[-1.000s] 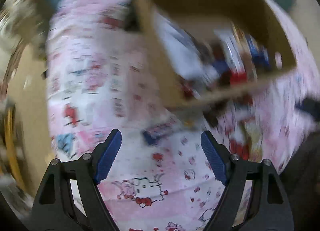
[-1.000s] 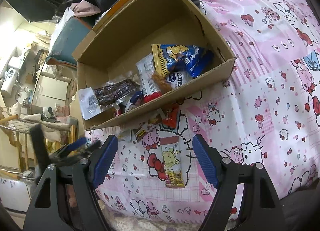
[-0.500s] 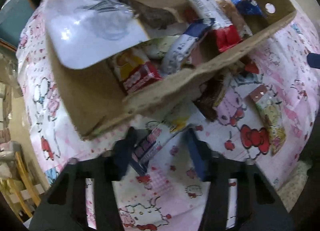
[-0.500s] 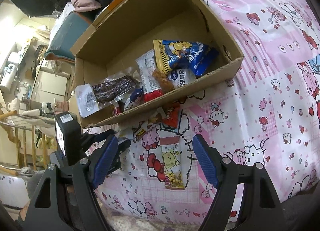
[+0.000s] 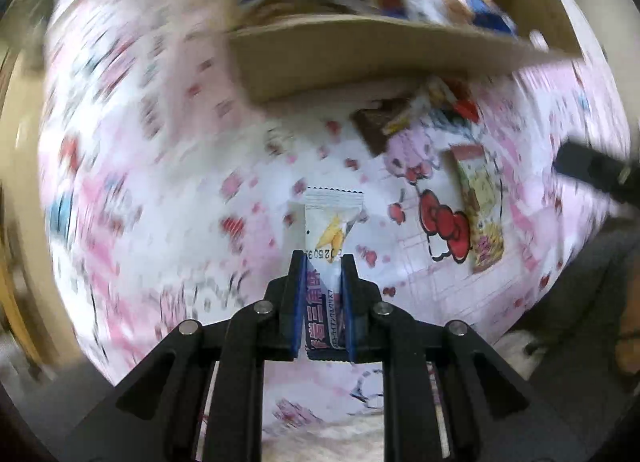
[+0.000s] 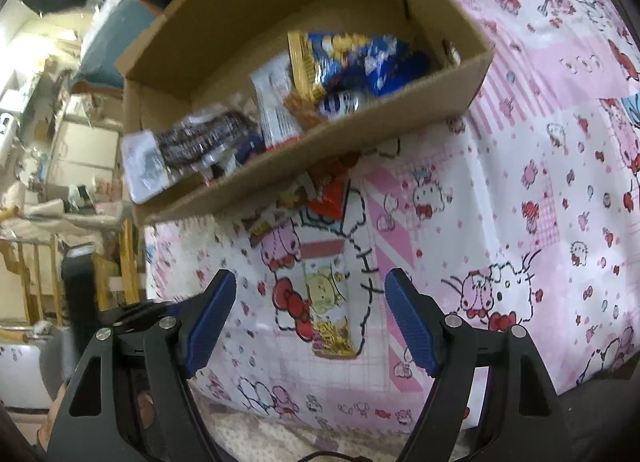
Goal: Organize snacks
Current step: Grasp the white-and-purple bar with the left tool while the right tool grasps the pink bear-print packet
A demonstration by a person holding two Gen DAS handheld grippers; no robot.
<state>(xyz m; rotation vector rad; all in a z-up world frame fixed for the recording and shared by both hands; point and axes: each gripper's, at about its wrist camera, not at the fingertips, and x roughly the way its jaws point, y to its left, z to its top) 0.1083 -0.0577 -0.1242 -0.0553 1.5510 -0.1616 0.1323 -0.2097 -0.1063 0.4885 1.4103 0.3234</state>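
My left gripper point(image 5: 323, 262) is shut on a white and dark blue snack packet point(image 5: 332, 222) and holds it above the pink bedspread, in front of the cardboard box point(image 5: 360, 58). My right gripper point(image 6: 308, 294) is open and empty above a yellow snack packet point(image 6: 328, 302) that lies flat on the bedspread; it also shows in the left wrist view point(image 5: 480, 210). The cardboard box point(image 6: 320, 178) holds several snack packets. A red packet point(image 6: 332, 194) and a brown one point(image 5: 376, 126) lie against the box's front wall.
The pink Hello Kitty bedspread point(image 6: 540, 166) covers the bed. Cluttered furniture and a wooden chair point(image 6: 120, 262) stand left of the bed. The left gripper's body point(image 6: 84, 294) shows at the left of the right wrist view.
My left gripper closed on the white and blue packet that lay before the box and lifted it back off the bedspread. My right gripper moved slightly closer to the yellow packet.
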